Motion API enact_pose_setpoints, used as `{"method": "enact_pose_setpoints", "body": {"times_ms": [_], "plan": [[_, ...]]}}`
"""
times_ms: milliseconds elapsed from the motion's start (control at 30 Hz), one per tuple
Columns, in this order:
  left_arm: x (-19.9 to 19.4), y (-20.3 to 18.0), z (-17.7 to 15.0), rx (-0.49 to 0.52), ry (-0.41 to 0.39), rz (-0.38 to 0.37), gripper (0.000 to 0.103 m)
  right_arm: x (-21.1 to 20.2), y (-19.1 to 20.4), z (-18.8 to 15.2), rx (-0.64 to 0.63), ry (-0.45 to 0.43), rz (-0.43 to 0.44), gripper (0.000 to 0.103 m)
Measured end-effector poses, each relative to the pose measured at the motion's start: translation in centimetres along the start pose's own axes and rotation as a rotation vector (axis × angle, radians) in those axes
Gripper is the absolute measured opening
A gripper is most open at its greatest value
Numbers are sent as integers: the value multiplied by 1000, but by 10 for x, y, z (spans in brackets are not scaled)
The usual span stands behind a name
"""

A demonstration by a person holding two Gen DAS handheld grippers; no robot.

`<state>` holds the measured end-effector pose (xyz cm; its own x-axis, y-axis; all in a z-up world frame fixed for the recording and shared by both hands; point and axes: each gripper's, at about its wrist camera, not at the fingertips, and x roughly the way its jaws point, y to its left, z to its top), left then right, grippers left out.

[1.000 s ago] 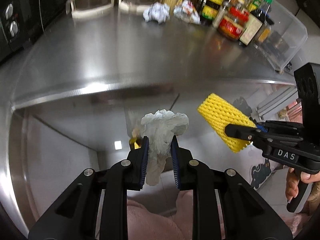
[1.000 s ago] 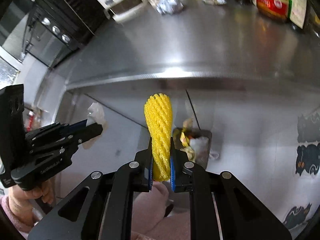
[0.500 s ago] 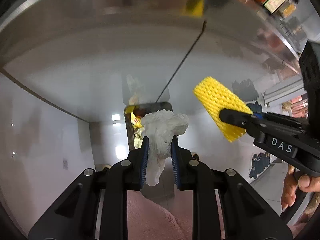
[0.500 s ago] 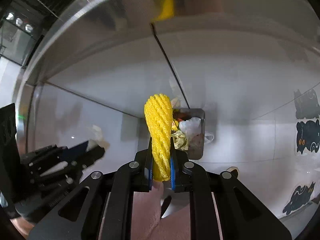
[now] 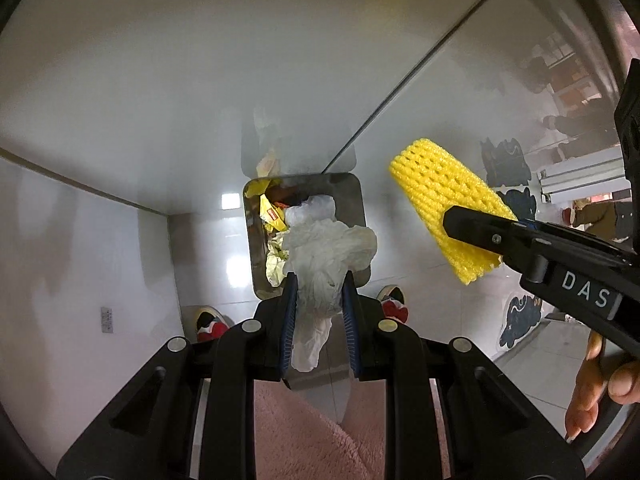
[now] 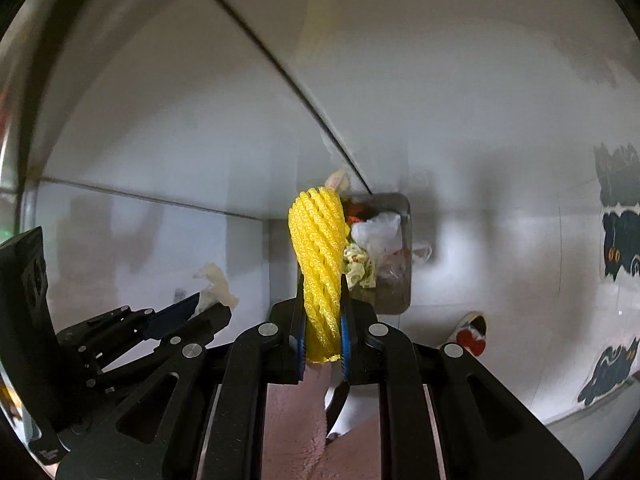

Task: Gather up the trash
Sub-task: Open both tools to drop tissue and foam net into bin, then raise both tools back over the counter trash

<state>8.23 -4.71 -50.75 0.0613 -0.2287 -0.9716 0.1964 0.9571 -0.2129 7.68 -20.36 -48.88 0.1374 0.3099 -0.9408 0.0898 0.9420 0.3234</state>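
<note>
A crumpled white tissue [image 5: 326, 256] is clamped in my left gripper [image 5: 318, 280], which points steeply down over a steel trash bin [image 5: 354, 200] on the floor. The bin holds yellow wrappers, paper and a plastic bag. My right gripper [image 6: 322, 300] is shut on a yellow foam fruit net [image 6: 320, 256], just left of the same bin [image 6: 404, 280] in the right wrist view. In the left wrist view the net [image 5: 444, 208] and the right gripper [image 5: 476, 228] hang to the right of the bin. The left gripper [image 6: 204, 308] with its tissue [image 6: 214, 286] shows at the lower left of the right wrist view.
Steel cabinet fronts [image 5: 200, 80] rise behind the bin. A person's red and white shoes [image 5: 394, 304] stand on the pale tiled floor beside the bin, pink fleece trouser legs [image 5: 316, 436] below. Dark cat-shaped stickers [image 6: 618, 236] lie on the floor at right.
Both grippers have come down from counter height and tipped toward the floor. The countertop with its jars has left view and the bin has grown larger. Both grips are unchanged.
</note>
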Motion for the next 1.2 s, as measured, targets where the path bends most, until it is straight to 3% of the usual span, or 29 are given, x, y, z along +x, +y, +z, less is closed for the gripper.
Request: {"method": "enact_pose_setpoints", "body": {"times_ms": [400,467,533,667,833,1000,1100,1200], "plan": [[22,2,10,-7,44,-14,24,16,-3,13,55,39,-12,18],[20,2,12,-8,43,-17,30,16,-2,15,57,42,-10,19],[20,1,13,-7,43,-19,34,15,-1,16,54,44,-7,28],[18,2,14,-6,35,-16,41,14,1,15,49,35,-8,30],[12,2,15,-7,14,-4,52,10,-2,17,61,17,-18,54],[7,1,17,-3,-2,10,65,4,-3,17,75,-3,-18,72],[1,0,17,5,-16,23,77,-2,-2,16,75,-16,-15,91],[-12,2,16,3,-46,41,88,-10,-1,15,63,-32,-14,100]]}}
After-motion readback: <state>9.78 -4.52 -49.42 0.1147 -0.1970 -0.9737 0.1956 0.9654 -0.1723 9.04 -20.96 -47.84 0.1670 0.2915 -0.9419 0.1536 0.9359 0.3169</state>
